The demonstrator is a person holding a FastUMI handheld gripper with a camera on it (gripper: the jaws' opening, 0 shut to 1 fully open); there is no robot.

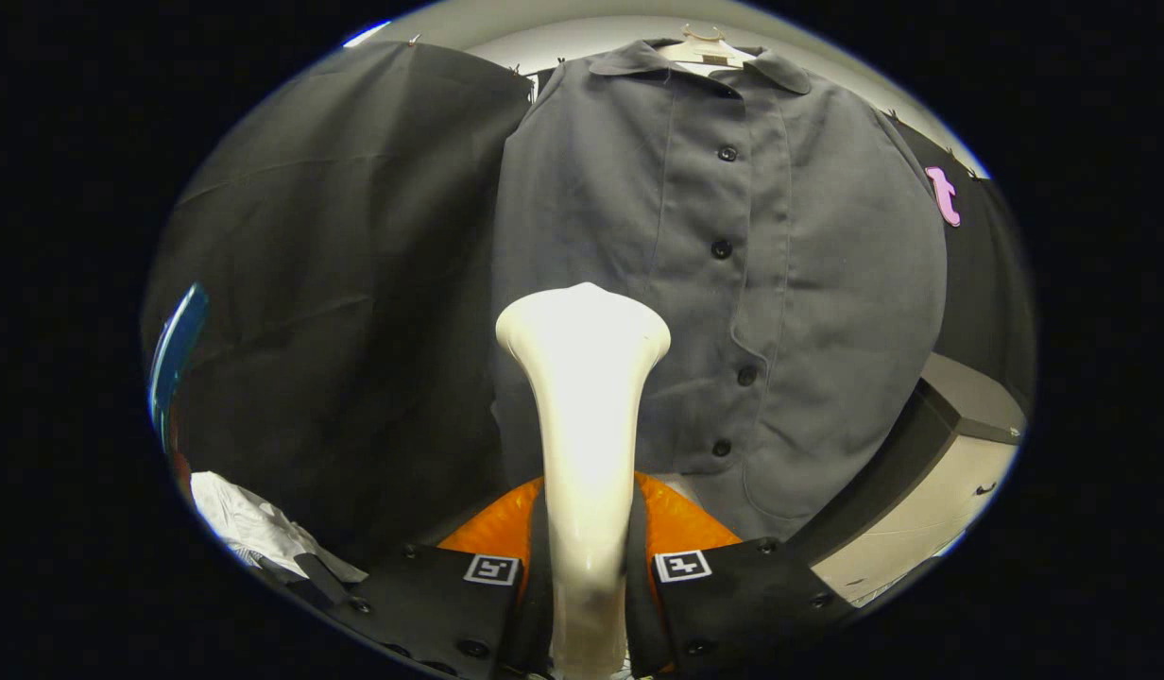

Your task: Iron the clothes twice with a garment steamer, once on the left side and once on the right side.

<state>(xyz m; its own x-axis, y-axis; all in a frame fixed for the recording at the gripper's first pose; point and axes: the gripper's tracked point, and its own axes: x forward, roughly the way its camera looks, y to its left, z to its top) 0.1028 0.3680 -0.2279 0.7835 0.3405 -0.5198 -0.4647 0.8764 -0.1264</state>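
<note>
- The shirt hangs on a hanger in front of the booth's cloth wall.
- The garment steamer stands up between the fingers of the gripper, which clamp its handle from both sides.
- The steamer's head sits before the shirt's lower left part, left of the shirt's button row.
- A crumpled cloth lies low, well left of the shirt.
- A cabinet stands low to the right of the shirt.

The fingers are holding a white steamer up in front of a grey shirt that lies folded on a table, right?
Not quite. The fingers do hold the white steamer, but the gripper view shows the grey shirt hanging on a hanger, buttoned, not folded on a table.
</note>
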